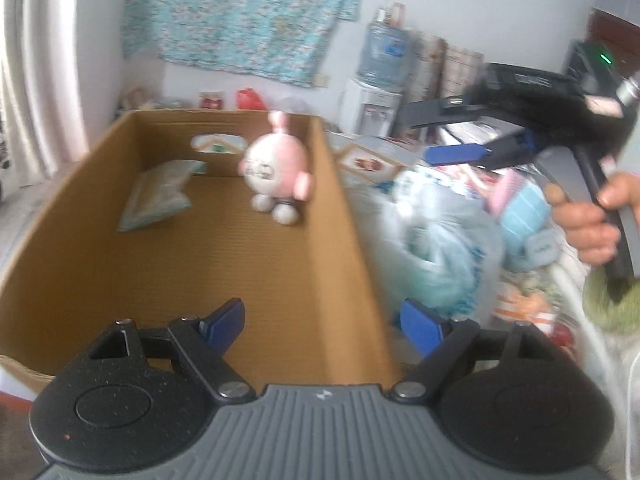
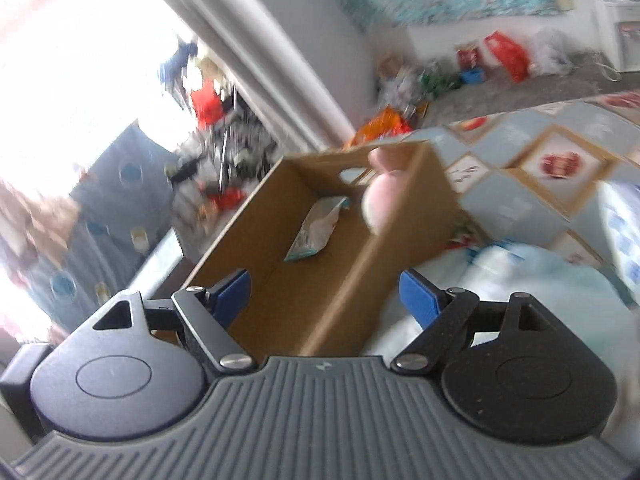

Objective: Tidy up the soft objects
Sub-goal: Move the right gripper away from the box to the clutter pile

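cardboard makes up the open box that fills the left wrist view from nine o'clock to the centre. on its floor at about ten o'clock lies a flat pale-green packet, tilted against nothing i can make out. just right of it, near twelve o'clock of the box floor, a pink and white plush toy stands upright on its round feet, close to the far wall with its cut-out handle. at six o'clock the left gripper hovers above the box's near right wall, its blue pads spread wide with nothing between them. right of the box, around three o'clock, a clear plastic bag of pale blue soft stuff sits on a patterned quilt. at two o'clock the right gripper hangs in the air, jaws standing wide and empty, gripped by a hand.

in the right wrist view the box sits tilted at the centre, the packet inside, the plush toy blurred at one o'clock of it, and the quilt at three o'clock.
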`<state>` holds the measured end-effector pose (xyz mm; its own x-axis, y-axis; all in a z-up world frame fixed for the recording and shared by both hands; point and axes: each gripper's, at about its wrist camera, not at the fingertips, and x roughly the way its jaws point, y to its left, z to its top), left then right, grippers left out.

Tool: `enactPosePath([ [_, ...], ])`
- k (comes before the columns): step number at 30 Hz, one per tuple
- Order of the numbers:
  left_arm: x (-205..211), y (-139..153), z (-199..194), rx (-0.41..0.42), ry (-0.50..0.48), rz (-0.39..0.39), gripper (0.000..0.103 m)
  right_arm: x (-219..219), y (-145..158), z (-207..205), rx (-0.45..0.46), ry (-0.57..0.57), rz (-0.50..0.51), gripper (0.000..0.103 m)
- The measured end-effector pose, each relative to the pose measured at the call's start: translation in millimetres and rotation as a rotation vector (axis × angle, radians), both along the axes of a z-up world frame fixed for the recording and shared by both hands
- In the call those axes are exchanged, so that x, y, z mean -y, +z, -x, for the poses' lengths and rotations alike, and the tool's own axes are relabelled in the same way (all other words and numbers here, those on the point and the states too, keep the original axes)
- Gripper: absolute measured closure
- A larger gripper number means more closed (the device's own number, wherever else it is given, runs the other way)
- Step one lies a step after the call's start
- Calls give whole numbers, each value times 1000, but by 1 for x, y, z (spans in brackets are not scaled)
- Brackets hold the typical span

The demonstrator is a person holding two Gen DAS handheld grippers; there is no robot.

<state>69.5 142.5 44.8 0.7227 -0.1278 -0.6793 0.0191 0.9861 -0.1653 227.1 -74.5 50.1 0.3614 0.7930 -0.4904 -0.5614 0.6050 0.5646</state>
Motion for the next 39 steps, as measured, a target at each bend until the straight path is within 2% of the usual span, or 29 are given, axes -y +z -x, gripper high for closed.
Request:
enactPosePath([
  [2,12,-3,-2,5,-22,13,17,38,-8,19,35,-79,-43,21],
  [5,33,-4,-2,20,-58,19,17,88,-32,52,25,-169,-98,21],
  [11,77,2,-1,58,-119,30,15,156,-91,110,-11,-336,-118,21],
  [15,113,5,-4,80,-192,22,13,183,-120,126,-39,-417,-152,21],
  [23,172,-9,-22,121,-254,-23,12,208,-135,120,-19,-492,-181,21],
  [30,197,-26,-37,108,-327,10,12,218,-133,119,-15,-520,-183,21],
  [34,205,-31,-40,129,-349,12,12,219,-125,119,-4,-534,-179,21],
  [39,206,-35,-46,162,-376,77,12,210,-120,107,5,-539,-158,21],
])
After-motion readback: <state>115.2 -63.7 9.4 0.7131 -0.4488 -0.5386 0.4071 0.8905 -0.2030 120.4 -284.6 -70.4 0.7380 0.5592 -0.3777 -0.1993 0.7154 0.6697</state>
